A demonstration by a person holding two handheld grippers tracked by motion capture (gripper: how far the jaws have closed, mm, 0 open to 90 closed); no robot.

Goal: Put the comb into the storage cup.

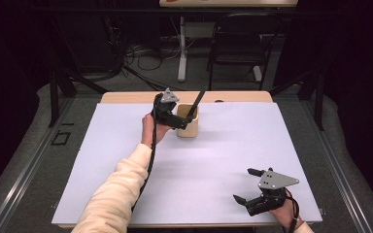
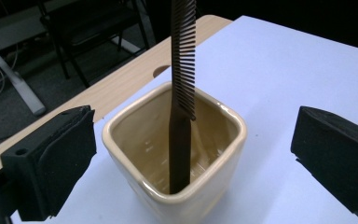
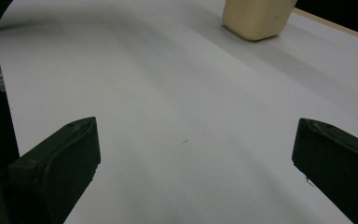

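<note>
A cream sleeve (image 1: 111, 194) is worn on the left arm. Both grippers are black; each is topped by a grey three-cornered plate (image 1: 275, 180) dotted with small holes. A black cable (image 1: 150, 150) is trailed along the left forearm.

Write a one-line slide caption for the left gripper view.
Open left gripper flanks a cream square cup holding a dark comb, handle down.

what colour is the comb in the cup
Dark brown, near black comb; clearest in the left gripper view.
</note>
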